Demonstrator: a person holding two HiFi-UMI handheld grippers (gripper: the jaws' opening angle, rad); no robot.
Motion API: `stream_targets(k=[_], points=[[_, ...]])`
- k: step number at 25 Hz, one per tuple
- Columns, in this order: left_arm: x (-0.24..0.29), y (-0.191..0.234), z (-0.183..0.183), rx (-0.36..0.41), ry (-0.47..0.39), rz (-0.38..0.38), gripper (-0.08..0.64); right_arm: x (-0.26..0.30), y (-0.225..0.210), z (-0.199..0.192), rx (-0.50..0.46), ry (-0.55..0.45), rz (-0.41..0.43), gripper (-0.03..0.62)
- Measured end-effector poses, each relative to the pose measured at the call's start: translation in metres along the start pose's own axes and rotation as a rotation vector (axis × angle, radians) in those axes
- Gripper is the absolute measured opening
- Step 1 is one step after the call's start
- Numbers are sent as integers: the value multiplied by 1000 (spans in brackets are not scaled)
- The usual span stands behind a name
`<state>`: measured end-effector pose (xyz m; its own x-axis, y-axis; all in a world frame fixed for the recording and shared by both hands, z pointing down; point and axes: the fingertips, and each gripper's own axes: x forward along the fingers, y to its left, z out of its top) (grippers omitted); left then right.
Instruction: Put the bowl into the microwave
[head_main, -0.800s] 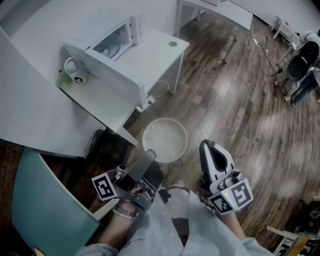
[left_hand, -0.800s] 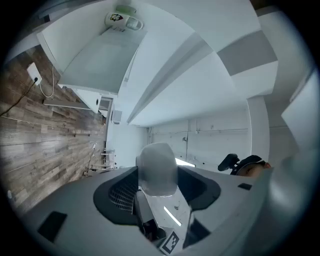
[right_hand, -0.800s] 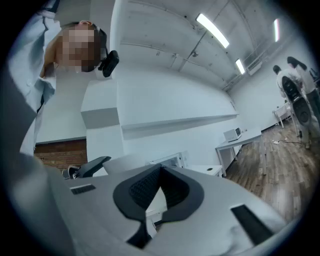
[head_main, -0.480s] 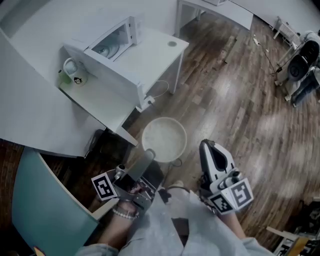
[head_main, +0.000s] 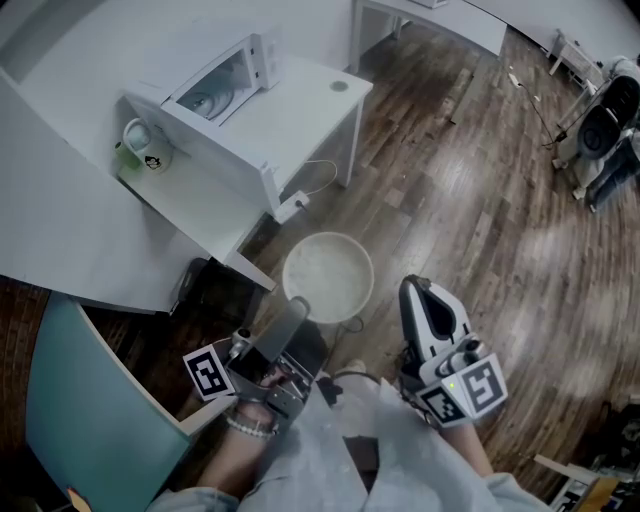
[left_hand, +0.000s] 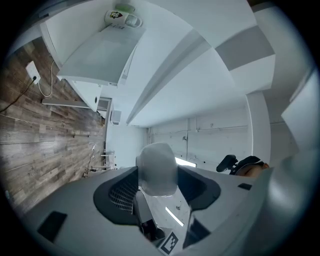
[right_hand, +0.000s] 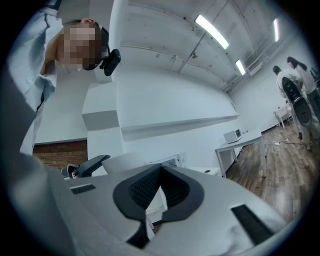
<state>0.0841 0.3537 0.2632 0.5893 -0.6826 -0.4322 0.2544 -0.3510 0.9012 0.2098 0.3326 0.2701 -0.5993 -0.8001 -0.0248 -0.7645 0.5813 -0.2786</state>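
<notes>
A white bowl (head_main: 328, 277) hangs over the wooden floor in the head view, and my left gripper (head_main: 296, 314) is shut on its near rim. In the left gripper view the bowl (left_hand: 156, 167) shows as a pale rounded shape wedged between the widely spread jaws of that gripper (left_hand: 156, 184). The white microwave (head_main: 215, 85) stands on a white table (head_main: 310, 105) at upper left, its door side facing away from me. My right gripper (head_main: 418, 292) is shut and holds nothing, to the right of the bowl; its jaws (right_hand: 159, 176) meet in the right gripper view.
A mug (head_main: 148, 150) stands on the table to the left of the microwave. A cable and socket (head_main: 297, 203) hang at the table's front. A teal panel (head_main: 80, 420) is at lower left. Chairs (head_main: 605, 125) stand far right. Another white table (head_main: 430, 25) is at the top.
The head view has shifted a little, so the table and microwave sit slightly higher and further left. Bowl and both grippers keep their places.
</notes>
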Motion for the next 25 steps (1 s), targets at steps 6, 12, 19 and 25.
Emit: stream_targets(k=[6, 12, 19, 25], points=[[14, 4, -20, 0, -5, -3, 244, -12, -4, -8, -151, 77, 42, 3], [29, 10, -44, -4, 14, -4, 244, -23, 8, -11, -215, 102, 163, 87], [44, 17, -68, -11, 33, 4, 244, -37, 9, -9, -243, 91, 239, 242], [51, 23, -89, -13, 68, 13, 244, -44, 8, -4, -277, 70, 265, 296]])
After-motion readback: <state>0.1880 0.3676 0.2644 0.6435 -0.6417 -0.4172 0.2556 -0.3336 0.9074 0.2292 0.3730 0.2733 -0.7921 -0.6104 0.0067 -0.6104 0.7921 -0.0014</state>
